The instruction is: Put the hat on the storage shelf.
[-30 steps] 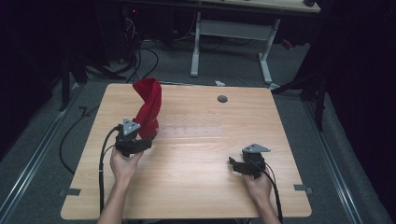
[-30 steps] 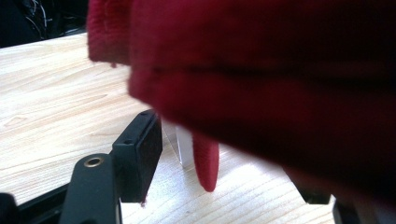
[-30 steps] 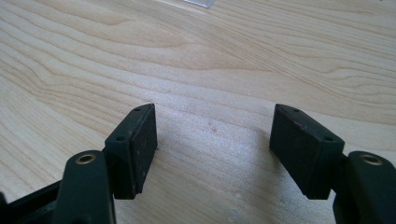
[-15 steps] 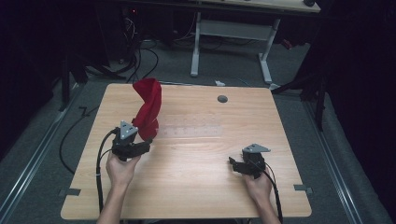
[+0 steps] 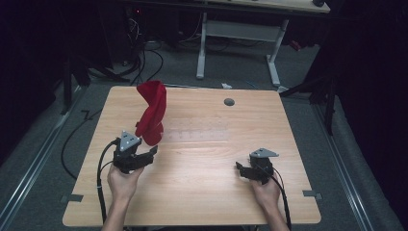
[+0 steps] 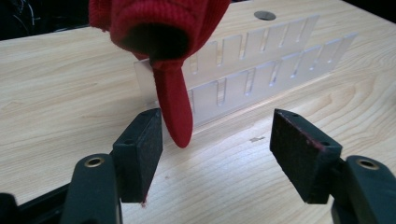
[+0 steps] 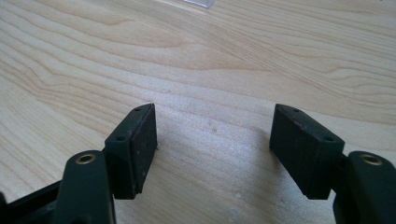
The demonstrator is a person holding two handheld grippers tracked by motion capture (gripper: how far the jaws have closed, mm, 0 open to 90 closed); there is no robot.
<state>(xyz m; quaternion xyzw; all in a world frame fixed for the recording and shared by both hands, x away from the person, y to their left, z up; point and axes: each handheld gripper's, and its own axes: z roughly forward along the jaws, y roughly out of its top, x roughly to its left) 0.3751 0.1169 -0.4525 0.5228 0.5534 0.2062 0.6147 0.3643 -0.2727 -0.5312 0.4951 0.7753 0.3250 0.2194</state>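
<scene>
Left gripper [image 6: 215, 154] has its fingers [image 6: 140, 154] spread apart with nothing pinched. The tail of the red knit piece [image 6: 173, 112] dangles just inside the left pad, so I'd slide slightly sideways to centre that tail before squeezing, or you only nip the edge. The rest of the fabric is draped over the end of the clear slotted rack [image 6: 261, 60] standing on the tabletop [image 6: 60, 88]. Right gripper [image 7: 212, 149] sits well off with fingers apart over bare wood; I'd leave it parked.
</scene>
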